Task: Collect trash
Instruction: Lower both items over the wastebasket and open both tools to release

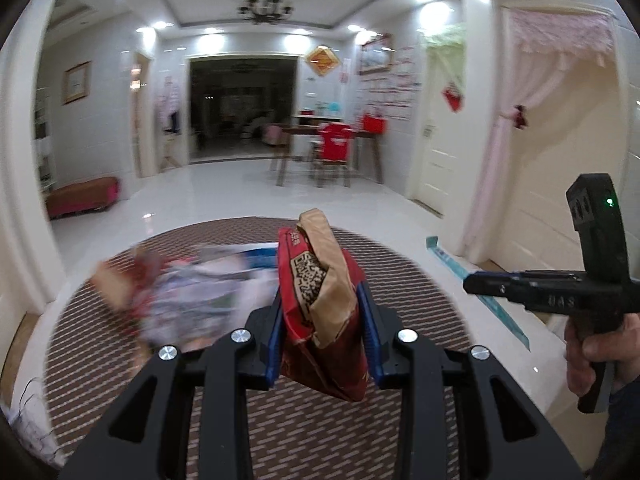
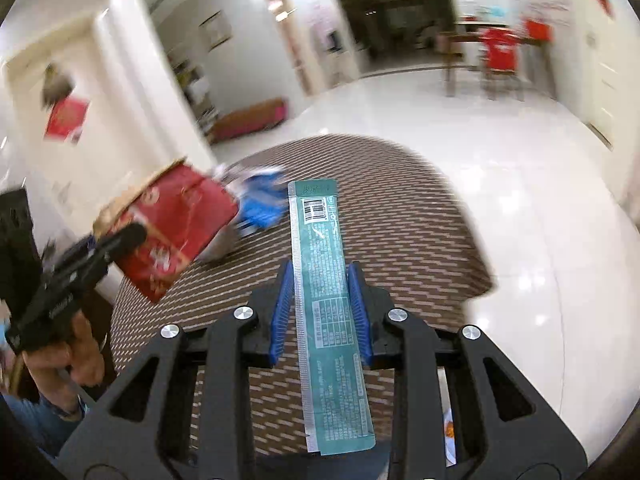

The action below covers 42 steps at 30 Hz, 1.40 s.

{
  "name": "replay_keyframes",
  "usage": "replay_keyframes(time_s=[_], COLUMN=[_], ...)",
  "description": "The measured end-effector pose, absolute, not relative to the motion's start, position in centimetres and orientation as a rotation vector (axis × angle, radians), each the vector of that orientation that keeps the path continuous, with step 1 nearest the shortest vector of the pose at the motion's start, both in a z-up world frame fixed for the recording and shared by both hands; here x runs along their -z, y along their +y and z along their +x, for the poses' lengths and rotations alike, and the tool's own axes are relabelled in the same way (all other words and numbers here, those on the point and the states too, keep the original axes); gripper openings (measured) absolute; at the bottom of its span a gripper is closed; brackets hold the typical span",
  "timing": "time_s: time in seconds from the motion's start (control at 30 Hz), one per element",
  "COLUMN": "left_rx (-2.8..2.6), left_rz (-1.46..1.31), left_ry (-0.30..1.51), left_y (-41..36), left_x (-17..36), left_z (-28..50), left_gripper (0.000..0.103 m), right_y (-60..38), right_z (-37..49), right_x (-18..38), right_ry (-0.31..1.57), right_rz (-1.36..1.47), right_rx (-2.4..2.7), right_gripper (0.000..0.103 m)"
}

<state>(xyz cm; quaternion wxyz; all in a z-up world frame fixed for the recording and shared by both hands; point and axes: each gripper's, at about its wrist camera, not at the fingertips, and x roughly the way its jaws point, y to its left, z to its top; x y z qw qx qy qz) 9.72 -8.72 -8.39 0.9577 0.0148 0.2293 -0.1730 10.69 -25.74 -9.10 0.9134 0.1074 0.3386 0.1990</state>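
Both grippers loaded above the round table.

The left gripper has its jaws clamped on a crumpled red and brown paper bag, held upright over the brown patterned surface. The right gripper has narrow jaws closed on a long teal wrapper, lying lengthwise between the blue pads. A blurred pile of wrappers lies on the surface beyond.

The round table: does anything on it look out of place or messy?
Yes. Blurred wrappers and packets lie in a loose heap on the far left part of the round table, not stacked. The blur hides what each piece is.
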Motion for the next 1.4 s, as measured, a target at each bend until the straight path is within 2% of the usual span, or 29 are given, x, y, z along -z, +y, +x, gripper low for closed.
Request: replay_keyframes(time_s=[0.17, 0.3, 0.5, 0.73, 0.77, 0.8, 0.83, 0.87, 0.9, 0.93, 0.97, 1.03, 1.13, 1.4], left_rx=[0.497, 0.608, 0.705, 0.750, 0.759, 0.785, 0.803, 0.804, 0.783, 0.764, 0.758, 0.750, 0.722, 0.723], left_rz=[0.084, 0.144, 0.260, 0.375, 0.385, 0.402, 0.417, 0.437, 0.477, 0.491, 0.488, 0.469, 0.455, 0.375], left_ry=[0.495, 0.564, 0.704, 0.875, 0.892, 0.917, 0.939, 0.952, 0.958, 0.945, 0.930, 0.913, 0.897, 0.765], left_y=[-17.3, -25.3, -34.5, -41.2, -42.0, -43.2, -43.9, -44.4, -45.1, -45.3, -45.5, -45.0, -43.7, -41.1], left_x=[9.2, 12.0, 18.2, 26.3, 27.1, 27.9, 28.8, 29.4, 30.1, 30.3, 30.2, 29.5, 28.6, 22.8], left_z=[11.0, 11.7, 12.3, 13.7, 14.0, 14.8, 15.0, 15.2, 15.5, 15.4, 15.3, 15.5, 15.3, 14.0], left_gripper=[0.032, 0.032, 0.032, 0.032, 0.033, 0.035, 0.039, 0.046, 0.067, 0.083, 0.086, 0.090, 0.091, 0.091], right_y=[-34.6, -41.0, -48.1, -51.7, -52.2, -52.7, -53.1, -53.5, -54.0, -54.3, -54.6, -54.7, -54.0, -53.6], right_z=[9.3, 8.1, 7.6, 8.1, 8.1, 8.2, 8.3, 8.3, 8.1, 7.9, 7.6, 7.3, 6.9, 5.4], right_x=[10.2, 13.1, 21.8, 30.8, 31.9, 32.5, 33.0, 33.6, 34.0, 34.3, 34.4, 34.1, 32.9, 29.7], right_ry=[0.675, 0.688, 0.796, 0.915, 0.923, 0.926, 0.929, 0.931, 0.929, 0.932, 0.933, 0.924, 0.900, 0.832], right_rz=[0.339, 0.448, 0.641, 0.801, 0.832, 0.855, 0.880, 0.899, 0.915, 0.926, 0.933, 0.932, 0.923, 0.860], right_rx=[-0.263, -0.152, -0.024, 0.036, 0.053, 0.067, 0.084, 0.106, 0.130, 0.141, 0.156, 0.178, 0.205, 0.256], right_gripper=[0.028, 0.028, 0.028, 0.030, 0.032, 0.057, 0.070, 0.077, 0.077, 0.077, 0.078, 0.085, 0.096, 0.097])
